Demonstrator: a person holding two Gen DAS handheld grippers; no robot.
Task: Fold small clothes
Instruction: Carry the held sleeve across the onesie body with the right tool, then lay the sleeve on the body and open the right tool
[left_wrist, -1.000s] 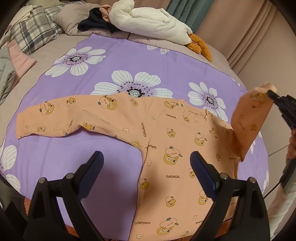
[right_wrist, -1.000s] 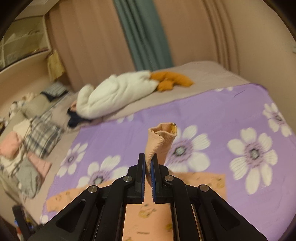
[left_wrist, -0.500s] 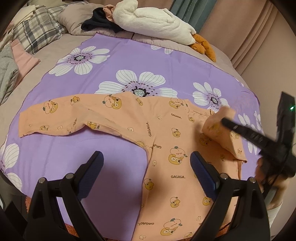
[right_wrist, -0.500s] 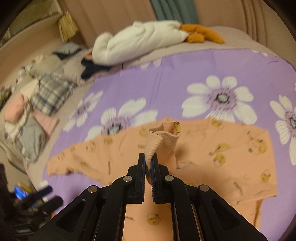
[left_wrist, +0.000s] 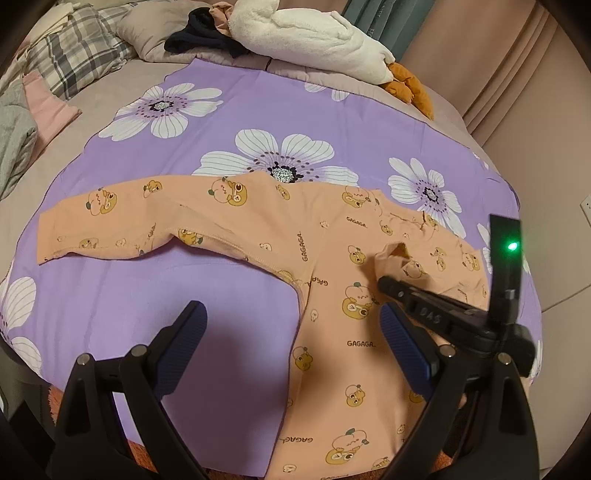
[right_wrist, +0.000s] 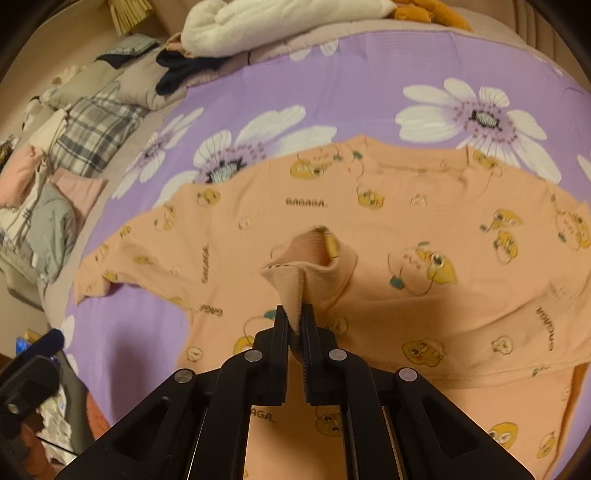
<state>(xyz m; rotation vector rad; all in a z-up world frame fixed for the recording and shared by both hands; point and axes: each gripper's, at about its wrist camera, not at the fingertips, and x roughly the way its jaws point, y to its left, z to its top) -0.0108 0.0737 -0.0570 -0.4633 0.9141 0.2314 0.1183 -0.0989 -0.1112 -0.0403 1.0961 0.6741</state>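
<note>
A small orange long-sleeved shirt (left_wrist: 325, 258) with cartoon prints lies flat on a purple flowered sheet (left_wrist: 229, 122). Its left sleeve (left_wrist: 110, 225) is stretched out to the left. My right gripper (right_wrist: 294, 321) is shut on the cuff (right_wrist: 314, 258) of the right sleeve and holds it over the shirt's chest; it also shows in the left wrist view (left_wrist: 384, 284). My left gripper (left_wrist: 291, 325) is open and empty, hovering above the sheet and the shirt's lower body.
A white plush toy (left_wrist: 310, 33) with orange feet, a dark garment (left_wrist: 199, 37) and pillows lie at the far side of the bed. Plaid, grey and pink clothes (left_wrist: 48, 74) are piled at the far left.
My right gripper has carried the right sleeve cuff from out at the right, inward and down over the shirt's chest. The left gripper has stayed open, moving in slightly closer.
</note>
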